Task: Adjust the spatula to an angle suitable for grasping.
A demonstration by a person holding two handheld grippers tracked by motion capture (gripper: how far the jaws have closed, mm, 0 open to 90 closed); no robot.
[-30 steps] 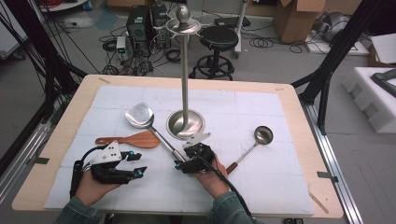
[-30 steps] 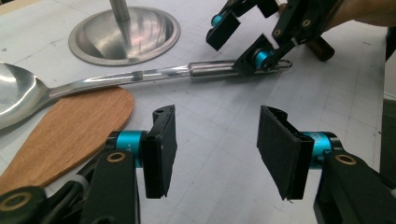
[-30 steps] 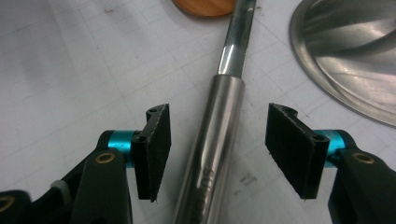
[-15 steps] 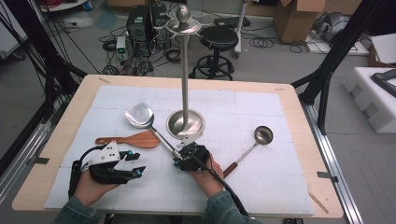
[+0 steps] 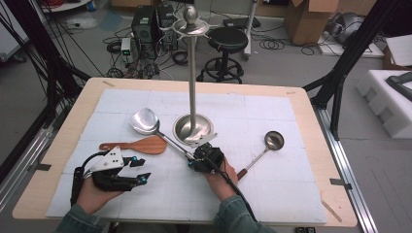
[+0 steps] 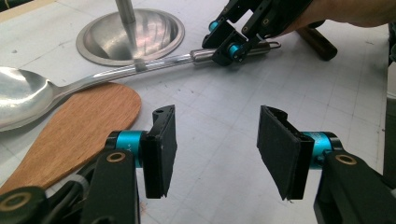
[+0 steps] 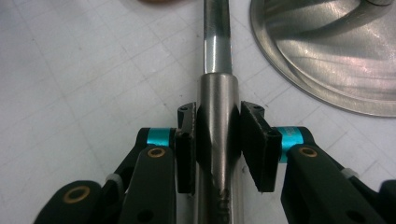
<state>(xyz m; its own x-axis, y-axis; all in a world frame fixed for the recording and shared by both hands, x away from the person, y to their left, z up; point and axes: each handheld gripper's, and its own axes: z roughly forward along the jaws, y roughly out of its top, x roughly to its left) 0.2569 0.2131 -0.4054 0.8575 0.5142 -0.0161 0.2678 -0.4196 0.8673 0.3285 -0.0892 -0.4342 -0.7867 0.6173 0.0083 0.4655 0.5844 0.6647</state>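
Left gripper [image 5: 140,171] at the table's [image 5: 301,145] 7 o'clock: jaws half open, nothing between them, idling low, likely waiting its turn.

Wooden spatula [image 5: 138,145] lies flat just beyond it.

Big spoon [image 5: 145,121] lies with its bowl at 10 o'clock of the rack's base and its handle running to 6 o'clock.

Right gripper [image 5: 194,162] has just been closing its jaws; pads now press both sides of that handle near its end, probably to lift it toward the hooks.

Rack [image 5: 192,82] stands mid-table.

Ladle [image 5: 272,141] at 4 o'clock of the rack.

Count: one spatula, one spoon, one ladle, one rack.
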